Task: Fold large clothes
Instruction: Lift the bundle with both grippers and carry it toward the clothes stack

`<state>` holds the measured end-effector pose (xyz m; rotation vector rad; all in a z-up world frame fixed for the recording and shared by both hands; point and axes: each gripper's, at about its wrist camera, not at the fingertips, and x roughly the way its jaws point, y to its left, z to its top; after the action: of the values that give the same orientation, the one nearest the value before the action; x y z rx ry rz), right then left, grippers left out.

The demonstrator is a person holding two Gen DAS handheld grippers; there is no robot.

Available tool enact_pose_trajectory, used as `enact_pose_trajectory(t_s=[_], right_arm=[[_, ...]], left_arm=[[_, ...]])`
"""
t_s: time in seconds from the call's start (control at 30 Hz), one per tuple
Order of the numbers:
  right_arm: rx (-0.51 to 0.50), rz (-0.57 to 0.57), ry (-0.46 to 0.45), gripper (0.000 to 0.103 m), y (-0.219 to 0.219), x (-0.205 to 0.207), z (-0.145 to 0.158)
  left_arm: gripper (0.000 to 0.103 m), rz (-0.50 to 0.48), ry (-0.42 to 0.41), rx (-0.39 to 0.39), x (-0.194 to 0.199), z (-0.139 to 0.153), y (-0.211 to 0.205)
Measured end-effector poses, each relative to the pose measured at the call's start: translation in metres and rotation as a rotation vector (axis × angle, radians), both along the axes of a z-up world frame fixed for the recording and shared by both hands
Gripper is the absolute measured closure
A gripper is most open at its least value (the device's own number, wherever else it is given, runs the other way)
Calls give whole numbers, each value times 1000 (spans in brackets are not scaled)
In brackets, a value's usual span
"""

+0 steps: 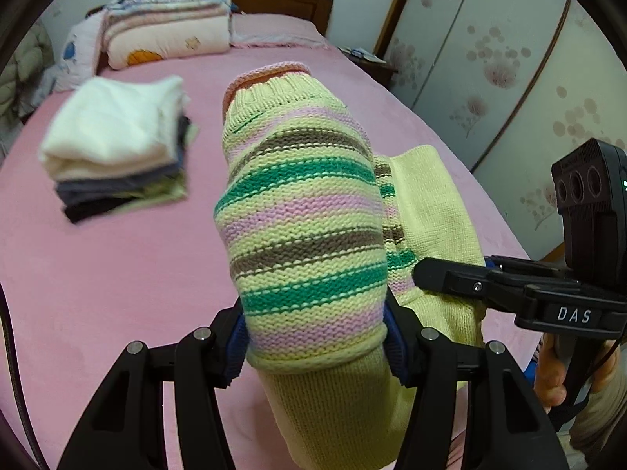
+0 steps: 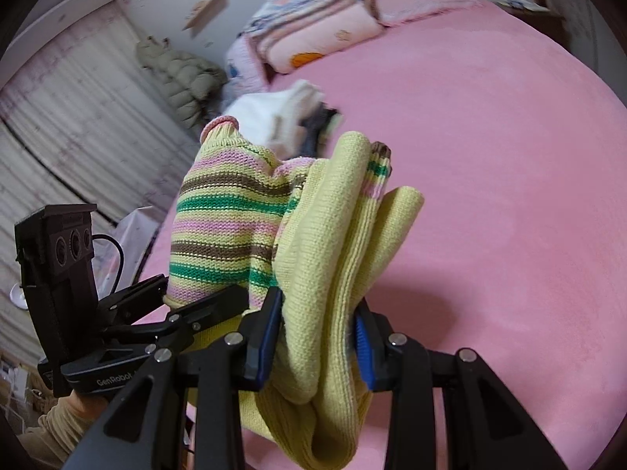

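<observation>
A yellow knit sweater with green, pink and brown stripes [image 1: 305, 211] is held up over the pink bed [image 1: 98, 274]. My left gripper [image 1: 313, 348] is shut on a thick striped fold of it. My right gripper [image 2: 319, 337] is shut on the plain yellow part [image 2: 337, 274]. In the left wrist view the right gripper [image 1: 431, 272] reaches in from the right and grips the sweater's yellow edge. In the right wrist view the left gripper [image 2: 172, 305] sits at the left, under the striped part [image 2: 227, 219]. The sweater's lower part hangs out of sight.
A stack of folded clothes, white on top [image 1: 117, 145], lies on the bed to the left. Folded quilts and pillows [image 1: 168, 27] are piled at the wooden headboard [image 1: 282, 0]. A wardrobe [image 1: 509, 70] stands on the right. A padded jacket [image 2: 184, 74] hangs by the wall.
</observation>
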<state>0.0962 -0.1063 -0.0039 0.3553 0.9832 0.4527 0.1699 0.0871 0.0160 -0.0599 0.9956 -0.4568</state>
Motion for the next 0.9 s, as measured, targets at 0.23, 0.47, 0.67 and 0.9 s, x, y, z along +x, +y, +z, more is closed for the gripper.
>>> enact_pose_trajectory(t_s=[0.23,0.47,0.67,0.9], right_arm=[[56,58,-43,69,86,77,56],[86,64,-120,69,163,202,84],[121,1,-127,69,200,312,47],[45,-91,-37,69,224,398,-44]], left_arm=[[45,62,-41,56,69,70,91],[43,125,-71,125,203,98,167],[41,197,-73,194,323,59,200],[37,341,-46,210,396,-37,222]])
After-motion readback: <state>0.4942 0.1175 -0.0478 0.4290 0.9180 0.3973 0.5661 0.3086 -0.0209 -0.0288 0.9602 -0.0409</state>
